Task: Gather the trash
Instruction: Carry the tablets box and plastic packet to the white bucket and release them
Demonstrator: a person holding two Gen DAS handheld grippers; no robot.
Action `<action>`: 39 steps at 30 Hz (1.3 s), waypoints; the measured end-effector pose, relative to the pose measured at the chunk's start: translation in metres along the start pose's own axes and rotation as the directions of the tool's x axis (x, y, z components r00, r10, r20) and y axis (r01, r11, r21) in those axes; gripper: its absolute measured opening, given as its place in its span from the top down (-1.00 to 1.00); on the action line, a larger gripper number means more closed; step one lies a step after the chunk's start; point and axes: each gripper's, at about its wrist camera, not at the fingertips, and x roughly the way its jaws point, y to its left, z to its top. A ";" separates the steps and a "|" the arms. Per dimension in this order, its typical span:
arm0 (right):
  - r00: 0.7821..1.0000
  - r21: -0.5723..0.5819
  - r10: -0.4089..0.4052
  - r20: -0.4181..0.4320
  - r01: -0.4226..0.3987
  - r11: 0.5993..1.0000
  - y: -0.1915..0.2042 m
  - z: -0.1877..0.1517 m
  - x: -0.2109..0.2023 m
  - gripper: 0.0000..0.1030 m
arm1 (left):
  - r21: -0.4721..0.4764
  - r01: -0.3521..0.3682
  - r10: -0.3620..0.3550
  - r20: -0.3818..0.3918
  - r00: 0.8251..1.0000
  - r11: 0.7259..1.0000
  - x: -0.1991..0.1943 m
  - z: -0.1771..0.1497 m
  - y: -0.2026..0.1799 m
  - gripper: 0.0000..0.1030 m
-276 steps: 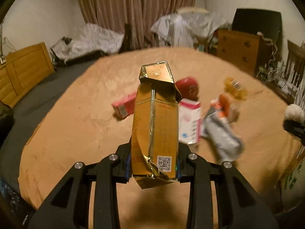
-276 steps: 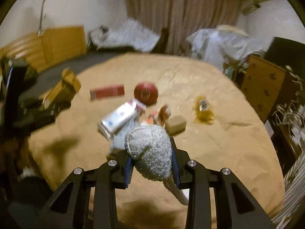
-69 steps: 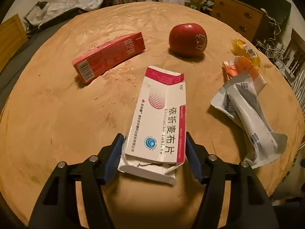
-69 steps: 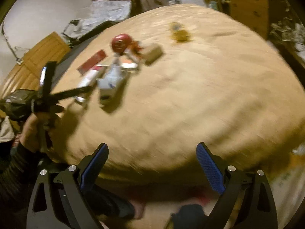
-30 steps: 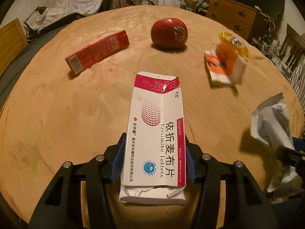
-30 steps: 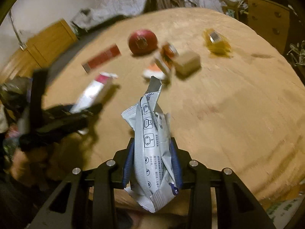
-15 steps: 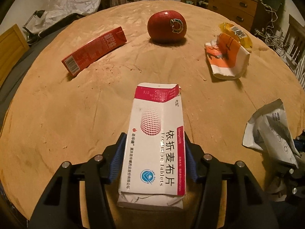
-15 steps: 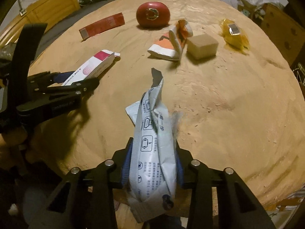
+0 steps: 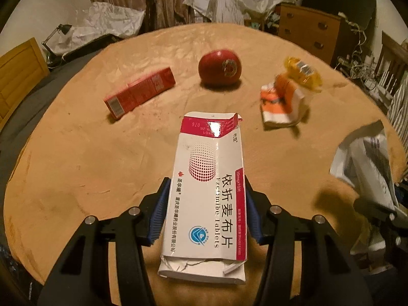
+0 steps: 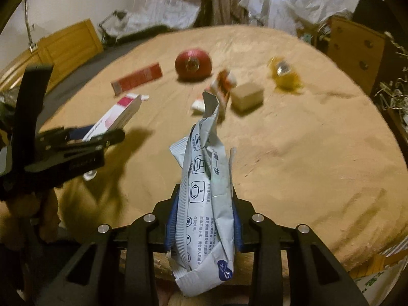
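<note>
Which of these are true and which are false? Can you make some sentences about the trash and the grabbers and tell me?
1. The left gripper holds a white and pink box. True.
2. The right gripper is empty. False: it is shut on a grey wrapper.
3. A red box lies on the table. True.
4. The red ball sits in the left gripper. False: it rests on the table, apart from both grippers.
5. The yellow wrapper lies on the table. True.
</note>
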 end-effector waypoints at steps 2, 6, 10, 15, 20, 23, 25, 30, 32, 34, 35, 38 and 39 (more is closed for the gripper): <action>0.999 -0.002 -0.014 0.042 0.014 1.000 0.001 0.001 -0.013 0.31 | -0.008 0.009 -0.009 0.035 0.999 1.000 -0.016 -0.002 -0.003 0.01; 0.987 -0.010 -0.043 0.156 0.045 0.999 0.003 0.006 -0.052 0.31 | -0.029 0.016 -0.013 0.110 0.994 0.999 -0.052 -0.006 -0.009 0.01; 0.965 -0.006 -0.065 0.254 0.069 0.998 0.005 0.009 -0.084 0.31 | -0.031 0.008 -0.002 0.198 0.980 0.999 -0.086 -0.007 -0.017 0.01; 0.926 0.014 -0.086 0.368 0.087 0.996 0.008 0.006 -0.122 0.30 | -0.067 -0.001 0.022 0.316 0.948 0.998 -0.125 -0.001 -0.020 0.00; 0.896 0.028 -0.091 0.435 0.088 0.996 0.010 -0.001 -0.151 0.29 | -0.081 -0.017 0.049 0.413 0.909 0.997 -0.156 -0.004 -0.028 0.00; 0.875 0.025 -0.098 0.473 0.098 0.995 0.013 -0.006 -0.166 0.29 | -0.078 -0.028 0.061 0.452 0.890 0.997 -0.165 -0.007 -0.034 -0.01; 0.868 0.017 -0.095 0.487 0.099 0.995 0.016 -0.010 -0.174 0.29 | -0.070 -0.039 0.068 0.471 0.879 0.997 -0.169 -0.008 -0.038 -0.01; 0.858 0.020 -0.089 0.506 0.092 0.996 0.015 -0.018 -0.185 0.29 | -0.072 -0.049 0.079 0.489 0.869 0.996 -0.173 -0.011 -0.044 -0.01; 0.860 0.022 -0.089 0.503 0.090 0.996 0.014 -0.018 -0.187 0.29 | -0.072 -0.052 0.080 0.488 0.869 0.996 -0.172 -0.011 -0.044 -0.01; 0.861 0.018 -0.085 0.501 0.088 0.996 0.015 -0.018 -0.187 0.28 | -0.073 -0.043 0.073 0.485 0.872 0.996 -0.173 -0.011 -0.043 -0.01; 0.862 0.018 -0.085 0.500 0.087 0.996 0.015 -0.019 -0.187 0.28 | -0.073 -0.043 0.073 0.485 0.872 0.996 -0.173 -0.013 -0.042 -0.01; 0.863 0.016 -0.084 0.498 0.088 0.996 0.017 -0.017 -0.185 0.28 | -0.071 -0.042 0.072 0.487 0.870 0.997 -0.174 -0.014 -0.040 -0.01; 0.863 0.016 -0.083 0.498 0.087 0.996 0.017 -0.018 -0.187 0.28 | -0.071 -0.042 0.071 0.488 0.870 0.997 -0.174 -0.014 -0.040 -0.01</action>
